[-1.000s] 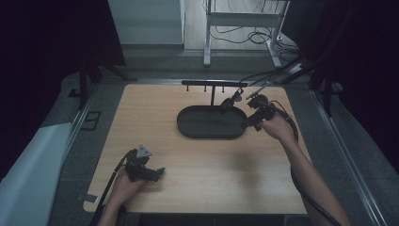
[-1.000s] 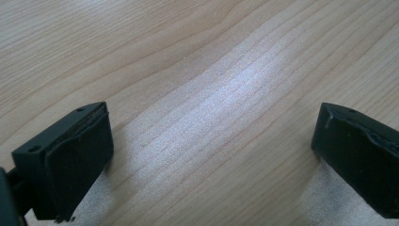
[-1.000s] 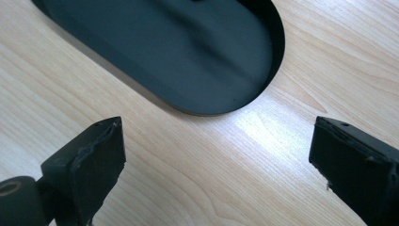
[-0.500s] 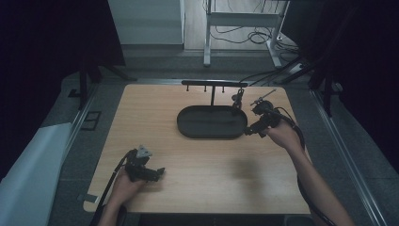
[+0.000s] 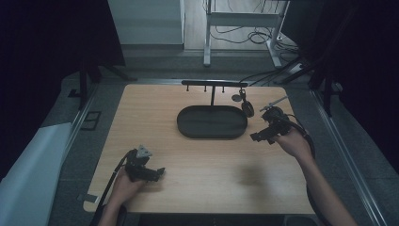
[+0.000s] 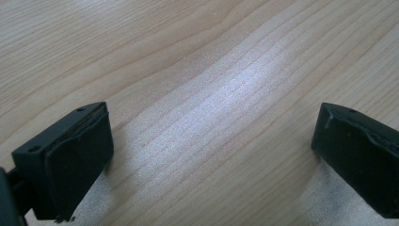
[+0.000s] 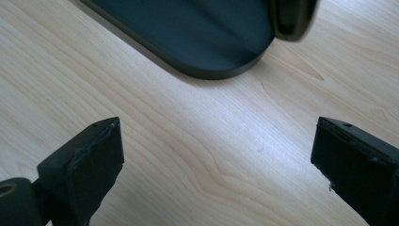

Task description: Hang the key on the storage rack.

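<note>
- Right gripper [image 5: 258,137] has backed off since a sec ago: it was up by the far-right end of the stand, at the hanging bits; now it's lower, toward the near-right end of the tray [image 5: 212,132], above bare wood.
- Jaws on right gripper spread wide, nothing between them; its own view shows the tray's rounded end just ahead and a dark object [image 7: 291,19] at the top edge.
- Task thing, best guess: the dark ring-shaped item [image 5: 247,108] hanging from the right end of the stand [image 5: 214,83], w/ a small round tag [image 5: 236,97] beside it. Looks hung already, so the hang step reads as done and the hand as retreating.
- Left gripper [image 5: 157,172] unchanged vs. before, parked near the tabletop's [image 5: 155,108] near-left corner; jaws spread, empty, only wood grain between them.
- Room: the tray sits mid-tabletop toward the far edge, stand right behind it. Near half of the tabletop is free, plenty of space for both hands. Tightest spot is between the tray's right end and the hanging item; the right edge of the tabletop is near the right hand.
</note>
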### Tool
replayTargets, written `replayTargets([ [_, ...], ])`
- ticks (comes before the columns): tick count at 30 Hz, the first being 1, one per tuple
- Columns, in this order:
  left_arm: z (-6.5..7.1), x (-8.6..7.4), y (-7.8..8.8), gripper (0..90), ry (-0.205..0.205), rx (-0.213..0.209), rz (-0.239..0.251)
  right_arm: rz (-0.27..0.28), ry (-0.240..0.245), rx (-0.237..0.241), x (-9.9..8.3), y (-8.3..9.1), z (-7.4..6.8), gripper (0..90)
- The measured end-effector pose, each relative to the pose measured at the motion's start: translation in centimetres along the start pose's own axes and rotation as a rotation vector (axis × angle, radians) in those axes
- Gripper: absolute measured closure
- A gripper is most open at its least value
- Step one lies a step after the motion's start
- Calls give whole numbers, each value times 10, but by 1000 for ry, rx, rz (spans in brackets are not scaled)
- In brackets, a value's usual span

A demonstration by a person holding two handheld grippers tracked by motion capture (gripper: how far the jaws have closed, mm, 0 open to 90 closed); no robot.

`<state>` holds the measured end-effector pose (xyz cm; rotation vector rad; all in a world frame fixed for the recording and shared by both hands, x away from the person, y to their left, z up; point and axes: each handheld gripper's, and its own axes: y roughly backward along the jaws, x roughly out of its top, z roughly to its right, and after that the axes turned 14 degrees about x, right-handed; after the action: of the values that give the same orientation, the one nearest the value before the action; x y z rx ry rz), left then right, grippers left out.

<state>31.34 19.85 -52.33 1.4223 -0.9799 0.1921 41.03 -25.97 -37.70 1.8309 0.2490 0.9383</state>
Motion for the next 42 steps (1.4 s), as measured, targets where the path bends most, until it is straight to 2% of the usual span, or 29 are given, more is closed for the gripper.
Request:
replayTargets([
  [15, 0, 0, 0, 0, -3, 0, -5, 15, -15, -44, -41, 13, 0, 34],
  [26, 0, 0, 1, 0, -1, 2, -6, 50, -25, -46, -70, 16, -2, 38],
  [35, 0, 0, 1, 0, 0, 2, -6, 86, -31, -32, -91, 7, -7, 41],
  [42, 1, 0, 1, 0, 2, 4, -7, 110, -46, -14, -107, -8, -10, 41],
])
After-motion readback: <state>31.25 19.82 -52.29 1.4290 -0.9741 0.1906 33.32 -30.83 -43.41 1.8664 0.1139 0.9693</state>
